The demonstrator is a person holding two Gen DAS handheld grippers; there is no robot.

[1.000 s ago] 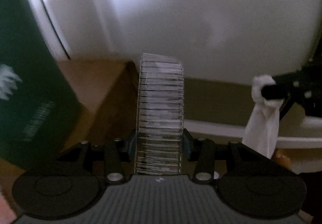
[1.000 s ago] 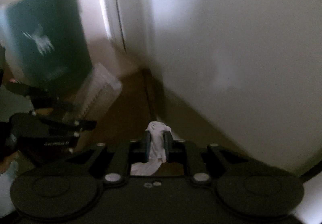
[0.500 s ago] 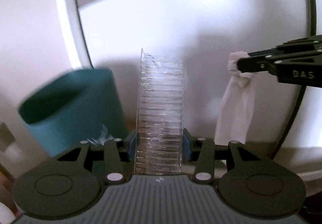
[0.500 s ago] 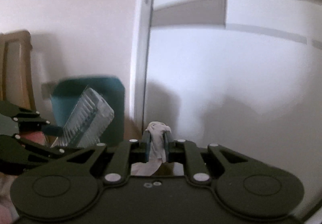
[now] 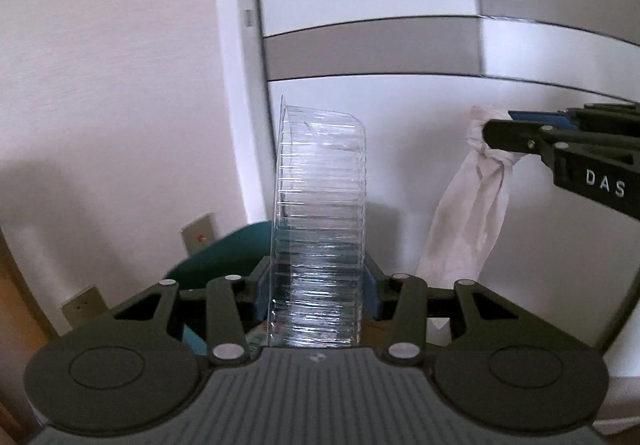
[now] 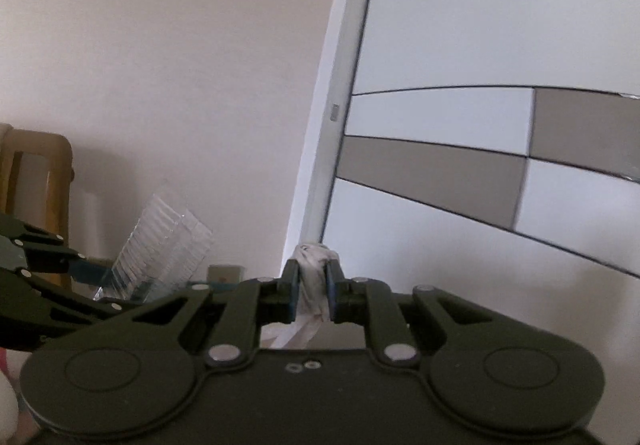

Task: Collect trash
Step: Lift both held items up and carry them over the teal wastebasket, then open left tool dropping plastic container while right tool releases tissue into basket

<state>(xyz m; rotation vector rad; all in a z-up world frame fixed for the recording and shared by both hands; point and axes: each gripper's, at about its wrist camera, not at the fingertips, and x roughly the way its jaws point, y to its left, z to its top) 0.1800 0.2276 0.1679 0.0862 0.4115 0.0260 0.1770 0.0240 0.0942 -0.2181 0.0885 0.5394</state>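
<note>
Both pickups done. Left gripper (image 5: 318, 297) jaws clamp clear plastic tray (image 5: 320, 213); right gripper (image 6: 312, 295) jaws pinch crumpled tissue (image 6: 314, 277). Teal bin (image 5: 224, 257) below left gripper; drop-off remains.

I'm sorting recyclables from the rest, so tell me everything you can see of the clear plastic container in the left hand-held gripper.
The clear plastic container is see-through, thin-looking plastic with close horizontal ribs and a flat rim flange. It looks empty. It stands on end, nearly upright, clamped low down between the blue pads of the left hand-held gripper, its top free in the air. Only those pads touch it. From the right wrist view it leans.
</note>
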